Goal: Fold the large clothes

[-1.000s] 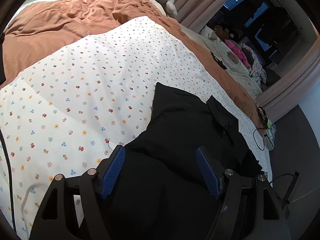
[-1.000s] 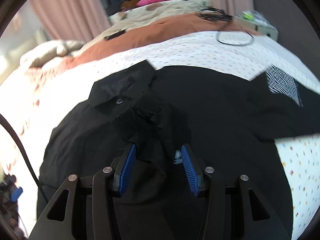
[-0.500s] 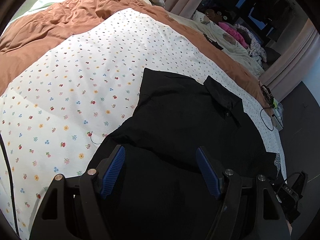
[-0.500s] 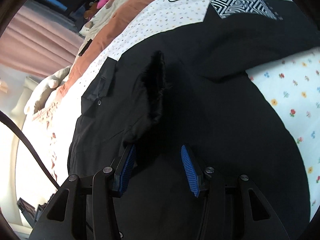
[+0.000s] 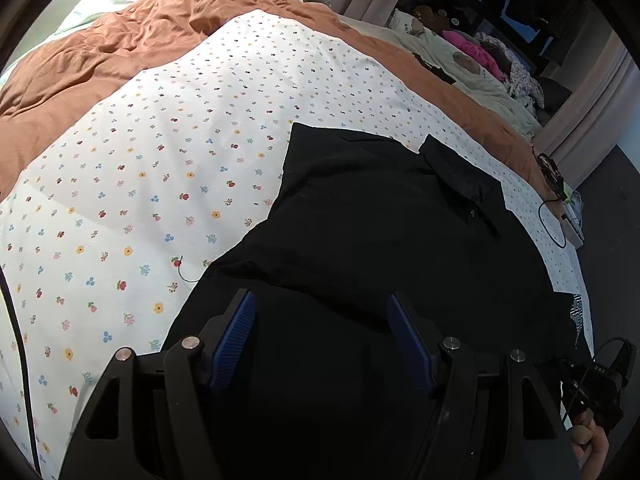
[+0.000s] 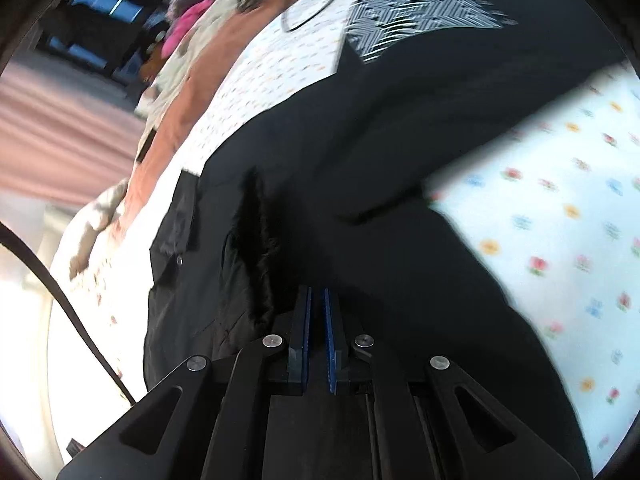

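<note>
A large black collared shirt (image 5: 384,232) lies spread on a white flowered sheet (image 5: 160,168) on the bed. My left gripper (image 5: 320,308) is open and empty, hovering over the shirt's lower left part. In the right wrist view the same shirt (image 6: 400,140) fills the middle, with a grey patterned sleeve patch (image 6: 408,12) at the top. My right gripper (image 6: 316,300) has its blue pads nearly together over the black cloth near a raised fold (image 6: 256,240). Whether cloth is pinched between the pads does not show.
A rust-orange duvet (image 5: 100,60) lies crumpled at the head of the bed. A black cable loop (image 5: 552,224) and a small device sit at the bed's right edge. Heaped bedding and clothes (image 5: 480,60) lie beyond, before pink curtains. My right hand (image 5: 592,444) shows at lower right.
My right gripper has gone from open to nearly closed over the shirt and tilted further. My left gripper has stayed open, with the view shifting slightly over the shirt.
</note>
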`<state>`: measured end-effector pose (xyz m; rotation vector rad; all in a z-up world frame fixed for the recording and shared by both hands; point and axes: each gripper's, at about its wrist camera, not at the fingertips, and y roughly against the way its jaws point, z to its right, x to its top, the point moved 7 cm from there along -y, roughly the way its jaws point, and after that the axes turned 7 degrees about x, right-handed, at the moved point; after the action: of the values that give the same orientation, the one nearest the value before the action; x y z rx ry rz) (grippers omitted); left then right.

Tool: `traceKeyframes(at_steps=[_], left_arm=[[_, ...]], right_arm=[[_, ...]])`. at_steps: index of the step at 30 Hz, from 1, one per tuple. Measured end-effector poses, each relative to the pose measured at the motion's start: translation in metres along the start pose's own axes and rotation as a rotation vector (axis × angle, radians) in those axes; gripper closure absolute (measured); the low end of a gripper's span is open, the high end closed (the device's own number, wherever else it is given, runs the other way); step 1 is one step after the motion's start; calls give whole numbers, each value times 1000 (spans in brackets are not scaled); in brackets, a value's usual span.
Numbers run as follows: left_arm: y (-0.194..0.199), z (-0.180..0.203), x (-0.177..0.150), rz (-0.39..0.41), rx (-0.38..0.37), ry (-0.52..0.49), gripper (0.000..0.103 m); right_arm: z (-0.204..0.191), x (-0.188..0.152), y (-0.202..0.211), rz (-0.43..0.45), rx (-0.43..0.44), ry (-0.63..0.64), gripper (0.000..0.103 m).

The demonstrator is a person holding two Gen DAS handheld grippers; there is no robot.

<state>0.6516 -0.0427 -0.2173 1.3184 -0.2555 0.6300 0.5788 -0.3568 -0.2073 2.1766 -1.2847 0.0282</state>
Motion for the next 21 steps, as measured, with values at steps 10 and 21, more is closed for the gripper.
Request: traceKeyframes(at_steps=[10, 21], left_arm=[[11, 1, 7, 41, -18, 36, 34], [4, 11, 4, 24, -6, -1, 34]], right_arm=[[-26, -18, 10, -13, 124, 20, 20], [-22, -8, -47, -50, 76, 86, 98]])
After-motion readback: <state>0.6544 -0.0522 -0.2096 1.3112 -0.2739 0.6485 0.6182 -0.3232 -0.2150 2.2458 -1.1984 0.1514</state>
